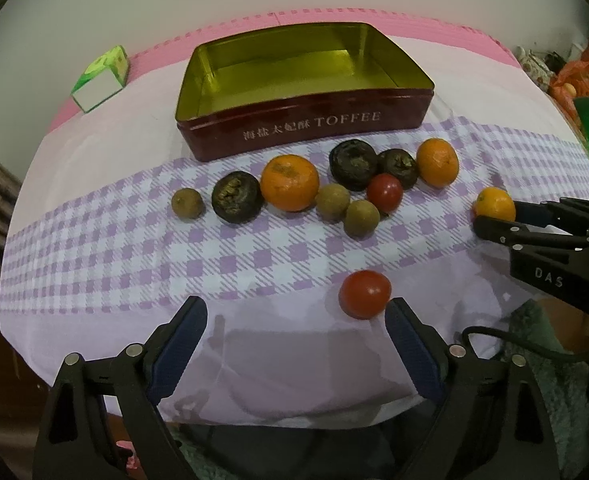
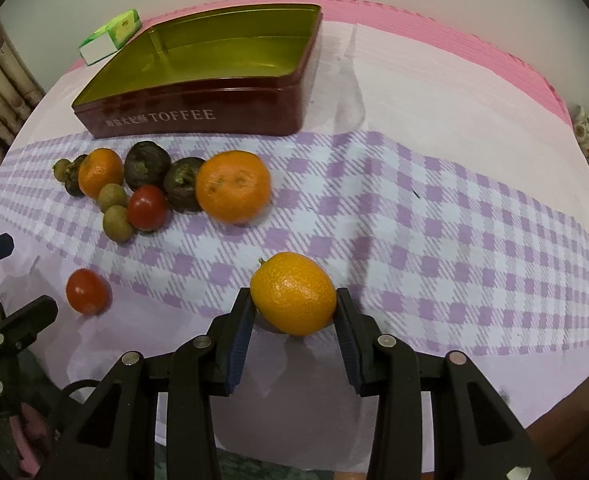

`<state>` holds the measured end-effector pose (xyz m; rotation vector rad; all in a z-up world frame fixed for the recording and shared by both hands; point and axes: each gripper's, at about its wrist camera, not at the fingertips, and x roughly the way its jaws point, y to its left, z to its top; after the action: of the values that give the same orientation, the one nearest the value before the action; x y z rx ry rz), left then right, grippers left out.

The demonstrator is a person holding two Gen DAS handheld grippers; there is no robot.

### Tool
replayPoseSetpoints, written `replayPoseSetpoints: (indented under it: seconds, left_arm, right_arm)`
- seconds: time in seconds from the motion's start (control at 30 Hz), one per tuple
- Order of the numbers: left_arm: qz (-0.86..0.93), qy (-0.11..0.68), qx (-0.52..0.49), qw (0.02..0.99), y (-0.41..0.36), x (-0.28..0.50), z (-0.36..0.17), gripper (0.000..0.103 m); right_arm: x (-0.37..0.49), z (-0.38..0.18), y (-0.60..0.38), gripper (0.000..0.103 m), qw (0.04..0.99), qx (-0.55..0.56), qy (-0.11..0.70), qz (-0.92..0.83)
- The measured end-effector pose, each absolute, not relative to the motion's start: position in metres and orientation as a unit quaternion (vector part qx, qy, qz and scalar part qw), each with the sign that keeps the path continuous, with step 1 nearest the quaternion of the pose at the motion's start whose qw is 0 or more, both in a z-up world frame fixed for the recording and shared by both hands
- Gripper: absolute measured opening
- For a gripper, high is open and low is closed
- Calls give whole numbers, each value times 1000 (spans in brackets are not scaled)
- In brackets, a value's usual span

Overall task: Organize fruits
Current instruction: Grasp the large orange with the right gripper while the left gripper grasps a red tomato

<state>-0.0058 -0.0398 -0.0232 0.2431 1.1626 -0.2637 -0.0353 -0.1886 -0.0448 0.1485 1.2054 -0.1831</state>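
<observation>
Right gripper (image 2: pixel 294 304) clamped on kumquat (image 2: pixel 293 293), left gripper (image 1: pixel 296 316) spread wide, cherry tomato (image 1: pixel 365 294) at one o'clock, toffee tin (image 1: pixel 302 128) at twelve.

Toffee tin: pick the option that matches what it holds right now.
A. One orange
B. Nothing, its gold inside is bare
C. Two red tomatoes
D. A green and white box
B: the toffee tin shows only its bare gold floor in both views, while the fruits lie on the checked cloth in front of it and the right tool grips a small orange fruit.
</observation>
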Motion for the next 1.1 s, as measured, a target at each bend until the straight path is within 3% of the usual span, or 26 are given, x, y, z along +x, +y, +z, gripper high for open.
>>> replayPoseSetpoints:
  seconds: [0.43, 0.6, 0.83, 1.1]
  left_arm:
    - [-139, 559, 114, 810, -58, -4, -29, 87]
    - [-127, 577, 116, 799, -62, 2, -39, 75]
    - [-121, 585, 125, 792, -70, 8, -50, 72]
    - [-119, 600, 118, 782, -70, 12, -62, 51]
  right_arm:
    - [-40, -45, -193, 38, 818, 73, 564, -88]
    - [-41, -45, -195, 38, 818, 74, 564, -88]
    - [-39, -45, -193, 38, 818, 74, 564, -88]
    - [-38, -47, -193, 38, 818, 74, 564, -87]
